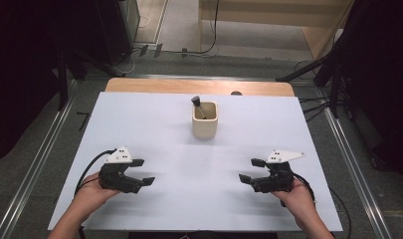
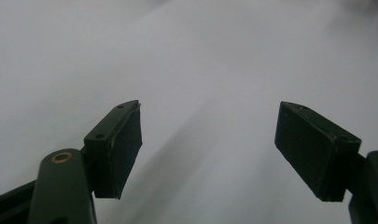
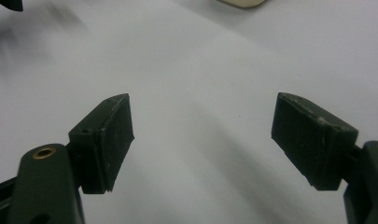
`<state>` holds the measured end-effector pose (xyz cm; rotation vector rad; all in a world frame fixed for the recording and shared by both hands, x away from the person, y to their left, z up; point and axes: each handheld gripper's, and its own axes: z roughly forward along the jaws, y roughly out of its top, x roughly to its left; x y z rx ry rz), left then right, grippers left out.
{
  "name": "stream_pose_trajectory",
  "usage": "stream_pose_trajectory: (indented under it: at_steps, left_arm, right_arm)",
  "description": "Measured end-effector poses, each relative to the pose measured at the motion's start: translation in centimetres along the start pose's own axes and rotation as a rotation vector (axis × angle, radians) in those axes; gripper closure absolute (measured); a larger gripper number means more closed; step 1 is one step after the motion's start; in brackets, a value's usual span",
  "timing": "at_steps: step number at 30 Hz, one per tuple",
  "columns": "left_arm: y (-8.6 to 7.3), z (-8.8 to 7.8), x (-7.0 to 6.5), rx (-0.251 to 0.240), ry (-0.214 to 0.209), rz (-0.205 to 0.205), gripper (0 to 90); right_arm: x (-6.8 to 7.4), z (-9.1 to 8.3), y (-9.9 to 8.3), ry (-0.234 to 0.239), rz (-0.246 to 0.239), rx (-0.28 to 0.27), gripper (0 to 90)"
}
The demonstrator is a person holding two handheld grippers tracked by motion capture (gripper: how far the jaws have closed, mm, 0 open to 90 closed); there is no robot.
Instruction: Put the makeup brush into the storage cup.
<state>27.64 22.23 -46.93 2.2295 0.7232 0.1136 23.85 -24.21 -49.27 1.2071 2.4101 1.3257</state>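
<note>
Here the cup (image 1: 205,120) stands upright on the white table (image 1: 154,124), at about twelve o'clock from the midpoint between the two hands and well apart from both; a slice of its base (image 3: 242,2) also shows at the top edge of the right gripper view. A dark-headed tool (image 1: 198,106) leans inside it, its knob tipped toward eleven o'clock above the rim. The left gripper (image 1: 142,172) rests near the table's seven o'clock corner with its jaws wide and nothing between them, and the right gripper (image 1: 252,170) sits near five o'clock, likewise spread and empty. The cup looks like a stiff, squarish, cream-coloured vessel, probably ceramic or hard plastic, so likely smooth-walled, a little slippery and apt to chip if knocked over. A grip across two opposite flat walls, low enough to keep it from tipping, seems safest. The tool looks light and rigid; its narrow handle just below the knob offers the easiest hold.
</note>
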Motion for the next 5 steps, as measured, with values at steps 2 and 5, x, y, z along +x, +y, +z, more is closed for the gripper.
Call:
stream_pose_trajectory:
  at_steps: [2, 5]
  left_arm:
    - [0.00, 0.01, 0.02, 0.005, 0.002, 0.002, 24.0]
    - [-0.01, 0.05, 0.05, 0.008, 0.006, 0.001, 24.0]
  right_arm:
    - [-0.03, 0.02, -0.01, -0.001, 0.001, 0.002, 21.9]
    - [-0.05, 0.02, 0.01, 0.000, 0.004, 0.000, 21.9]
